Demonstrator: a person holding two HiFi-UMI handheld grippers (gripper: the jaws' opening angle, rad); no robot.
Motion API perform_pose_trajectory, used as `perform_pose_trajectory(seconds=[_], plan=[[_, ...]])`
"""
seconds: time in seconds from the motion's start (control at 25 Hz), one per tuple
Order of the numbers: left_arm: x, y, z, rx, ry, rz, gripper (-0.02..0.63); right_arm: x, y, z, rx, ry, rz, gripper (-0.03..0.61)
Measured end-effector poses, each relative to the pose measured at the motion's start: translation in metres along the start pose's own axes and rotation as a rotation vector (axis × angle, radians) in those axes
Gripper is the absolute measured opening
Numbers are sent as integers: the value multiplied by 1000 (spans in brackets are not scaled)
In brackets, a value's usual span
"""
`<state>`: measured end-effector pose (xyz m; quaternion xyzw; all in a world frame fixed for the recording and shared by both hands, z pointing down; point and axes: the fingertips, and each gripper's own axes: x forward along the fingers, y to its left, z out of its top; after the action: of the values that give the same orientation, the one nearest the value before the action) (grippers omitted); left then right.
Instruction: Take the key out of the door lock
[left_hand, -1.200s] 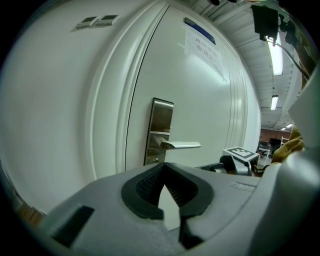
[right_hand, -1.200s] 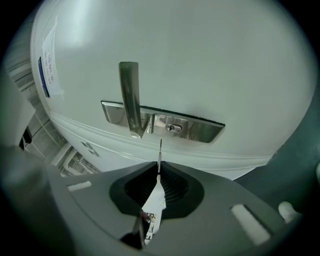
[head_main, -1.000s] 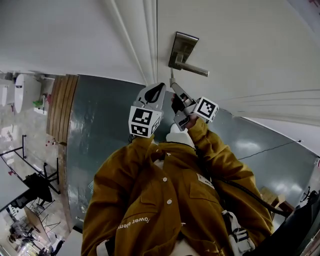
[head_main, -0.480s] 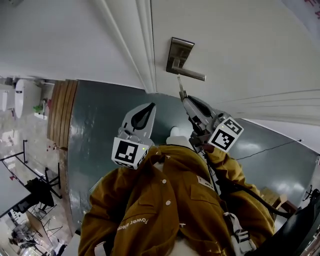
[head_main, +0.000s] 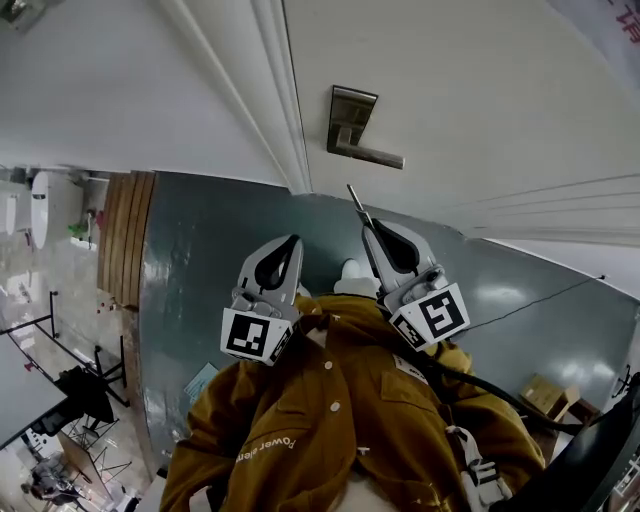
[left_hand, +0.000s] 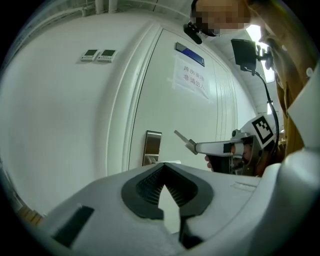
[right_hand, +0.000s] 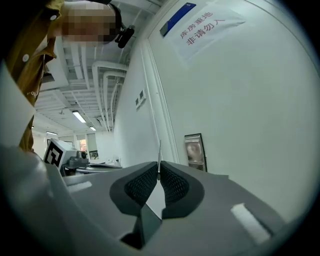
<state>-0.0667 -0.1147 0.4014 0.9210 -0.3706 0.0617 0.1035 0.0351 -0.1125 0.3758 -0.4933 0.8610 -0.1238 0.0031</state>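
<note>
The metal key (head_main: 354, 200) sticks out from the tips of my right gripper (head_main: 366, 226), which is shut on it and held clear of the door, below the lever handle (head_main: 372, 155). In the right gripper view the key (right_hand: 159, 154) shows edge-on as a thin blade pinched between the pads, with the steel lock plate (right_hand: 195, 150) beyond on the white door. The left gripper (head_main: 294, 242) hangs beside the right one, shut and empty. From the left gripper view I see its closed tips (left_hand: 163, 167), the key (left_hand: 181, 137) and the lock plate (left_hand: 152, 147).
The white door (head_main: 480, 90) and its frame (head_main: 285, 100) fill the upper view. A paper notice (left_hand: 191, 79) is stuck on the door. Grey-green floor (head_main: 200, 260) lies beneath, with wooden boards (head_main: 122, 225) at left. The person's mustard jacket (head_main: 330, 430) fills the lower middle.
Both grippers have drawn back from the door. The right one has rolled and carried the key away from the lock plate; the left one has stayed shut.
</note>
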Motion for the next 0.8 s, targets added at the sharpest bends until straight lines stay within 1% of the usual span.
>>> perform_pose_trajectory(seconds=[0.12, 0.36, 0.8], plan=[[5, -2, -1, 13, -3, -4, -2, 4, 2, -5, -13, 9, 7, 29], [2, -5, 6, 9, -2, -11, -2, 7, 9, 3, -48, 22, 7, 29], [5, -1, 5, 8, -6, -9, -2, 11, 13, 2, -47, 29, 26, 29]])
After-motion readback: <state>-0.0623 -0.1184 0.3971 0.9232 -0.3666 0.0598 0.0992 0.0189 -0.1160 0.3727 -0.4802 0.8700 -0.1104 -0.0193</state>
